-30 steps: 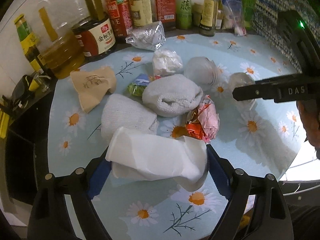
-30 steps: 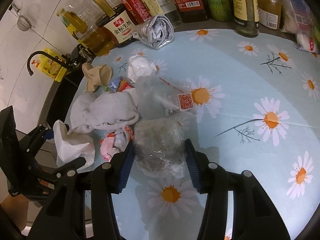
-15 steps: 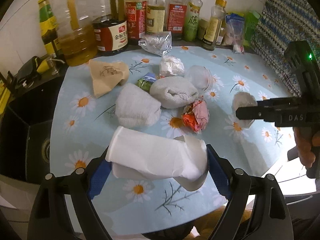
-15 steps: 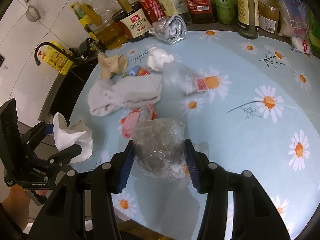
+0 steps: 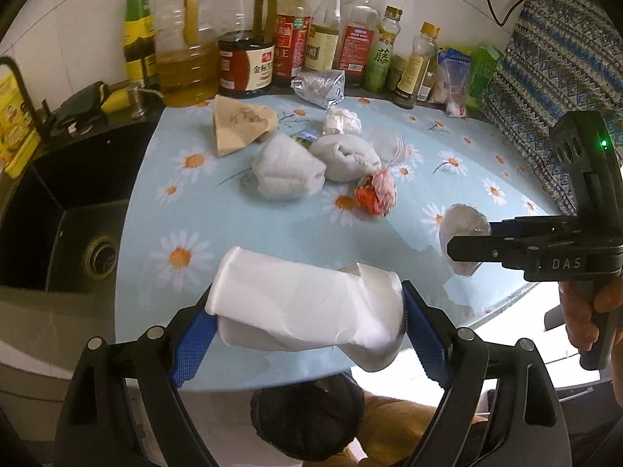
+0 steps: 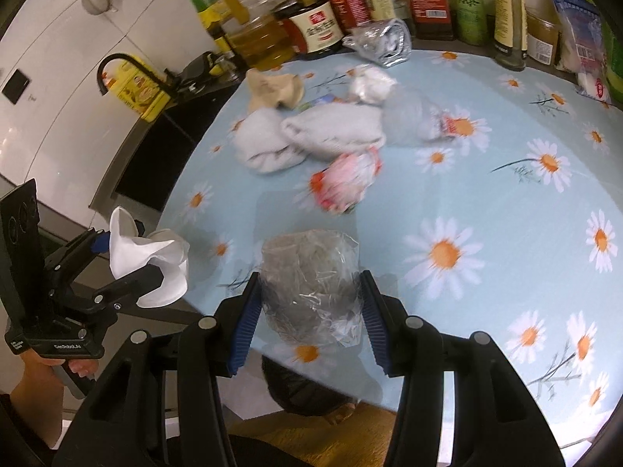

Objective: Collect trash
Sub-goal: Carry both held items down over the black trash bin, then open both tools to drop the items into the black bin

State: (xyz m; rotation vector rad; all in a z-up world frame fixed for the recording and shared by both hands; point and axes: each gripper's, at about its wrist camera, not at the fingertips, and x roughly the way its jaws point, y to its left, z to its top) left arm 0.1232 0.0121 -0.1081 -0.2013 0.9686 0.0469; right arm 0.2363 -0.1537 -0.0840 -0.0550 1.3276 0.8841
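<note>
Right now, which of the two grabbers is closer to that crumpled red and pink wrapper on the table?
Right. The right gripper, clamping a clear plastic wad, hangs just in front of the red and pink wrapper. The left gripper, holding a white paper cup, sits farther back by the table's edge.

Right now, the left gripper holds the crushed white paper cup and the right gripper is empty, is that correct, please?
Not quite: the right gripper is not empty; the right wrist view shows it shut on a crumpled clear plastic bag. The left gripper does hold the crushed white paper cup.

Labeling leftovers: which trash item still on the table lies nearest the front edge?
The red-and-pink crumpled wrapper, alone in front of the two rolled white towels; other scraps lie behind them.
</note>
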